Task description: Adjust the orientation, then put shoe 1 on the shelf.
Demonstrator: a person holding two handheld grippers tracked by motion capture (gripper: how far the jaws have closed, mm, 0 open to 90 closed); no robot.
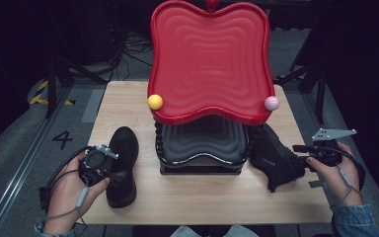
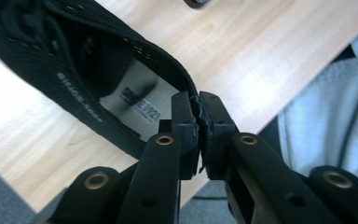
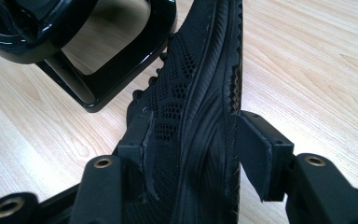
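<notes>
Two black mesh shoes lie on the wooden table (image 1: pixel 202 200). The left shoe (image 1: pixel 126 143) stands upright on its sole at the left, toe pointing away. My left gripper (image 1: pixel 114 173) is shut on its heel collar, and the left gripper view has the jaws (image 2: pixel 199 121) pinched tight on the rim of that shoe (image 2: pixel 74 60) above the printed insole. The right shoe (image 1: pixel 271 158) lies tilted on its side at the right. My right gripper (image 1: pixel 303 160) grips its heel end: one pad (image 3: pixel 137 140) presses the mesh upper, the other meets the ribbed sole of the shoe (image 3: pixel 200 84).
A two-tier stand occupies the table's middle: a red wavy tray (image 1: pixel 209 54) on top and a black tray (image 1: pixel 202 143) below. A yellow knob (image 1: pixel 155 101) and a pink knob (image 1: pixel 272 103) sit at the red tray's front corners. The stand's black base frame (image 3: pixel 121 70) lies close to the right shoe.
</notes>
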